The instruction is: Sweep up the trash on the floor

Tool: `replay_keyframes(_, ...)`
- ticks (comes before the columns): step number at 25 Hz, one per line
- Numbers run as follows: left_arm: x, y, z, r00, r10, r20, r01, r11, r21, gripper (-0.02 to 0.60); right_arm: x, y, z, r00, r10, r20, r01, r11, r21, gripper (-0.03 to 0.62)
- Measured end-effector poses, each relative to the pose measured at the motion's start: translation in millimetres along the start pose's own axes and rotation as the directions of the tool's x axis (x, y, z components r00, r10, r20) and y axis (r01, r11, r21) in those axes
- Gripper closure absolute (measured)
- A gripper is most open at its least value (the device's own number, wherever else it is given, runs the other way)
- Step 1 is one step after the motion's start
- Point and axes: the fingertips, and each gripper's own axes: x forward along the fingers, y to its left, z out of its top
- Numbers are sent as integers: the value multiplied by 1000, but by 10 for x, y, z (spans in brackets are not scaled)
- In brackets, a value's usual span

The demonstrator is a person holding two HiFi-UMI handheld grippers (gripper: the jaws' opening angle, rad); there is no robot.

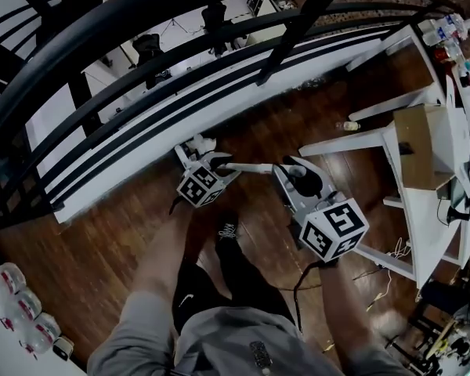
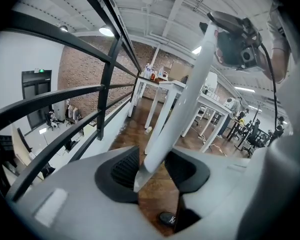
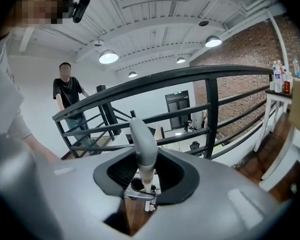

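Observation:
A long white handle with a grey grip end runs level between my two grippers above the wooden floor. My left gripper is shut on the white shaft, which rises from its jaws to the upper right. The grip end stands between the jaws of my right gripper, which is shut on it. No frame shows the handle's sweeping end. A small pale bottle-like piece of trash lies on the floor by a white table leg, also seen at a distance in the left gripper view.
A black railing runs along the floor's far edge over a white ledge. White tables stand at the right with a cardboard box and bottles. Cables lie under them. My shoe is below the grippers. A person stands beyond the railing.

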Motion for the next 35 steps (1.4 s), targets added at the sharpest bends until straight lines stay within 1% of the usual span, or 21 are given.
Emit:
replay_keyframes(2,-12,3,15,1000,7,-6,-7,1000,6,425,-2,0,18,1000,13,8,-13,1000,1,496)
replay_keyframes(4,-98,53,85,999,31,-14,-31,999,20,428,24,37,115,999,45,27,-45,999,-7,496)
replay_keyframes(6,-239,62,173,998,56,-22,-55,998,28,433,25,145,253,994,97,45,-95,995,-36,496)
replay_keyframes(8,-406,-25,233,997,74,-30,-73,997,19,436,-33,336,387,986,161,47,-156,984,-89,496)
replay_keyframes(11,-684,-209,403,994,107,-26,-106,994,12,440,-191,652,654,965,257,52,-244,954,-176,496)
replay_keyframes(14,-943,-436,590,992,122,-12,-122,992,18,449,-397,939,927,942,329,60,-306,920,-244,494)
replay_keyframes(16,-1128,-572,734,991,137,6,-137,990,21,454,-543,1125,1107,925,374,69,-342,897,-281,494)
replay_keyframes(19,-1406,-730,945,983,180,43,-180,983,19,457,-754,1384,1356,898,432,83,-385,863,-327,494)
replay_keyframes(21,-1573,-838,1022,977,206,54,-208,978,34,462,-889,1534,1457,883,460,92,-404,846,-347,494)
replay_keyframes(24,-1760,-985,1085,972,222,80,-227,972,58,466,-1065,1694,1548,872,476,117,-408,837,-364,494)
replay_keyframes(27,-1873,-1134,1083,971,219,100,-226,972,64,466,-1208,1793,1576,875,464,140,-391,847,-361,494)
replay_keyframes(30,-1935,-1305,999,976,202,84,-208,975,77,466,-1363,1898,1511,886,437,153,-364,861,-354,493)
replay_keyframes(33,-1916,-1465,1009,976,191,107,-203,972,118,469,-1516,1956,1423,901,401,165,-325,877,-354,494)
replay_keyframes(35,-1854,-1609,984,980,167,108,-181,974,139,471,-1642,1946,1331,916,361,177,-286,894,-344,494)
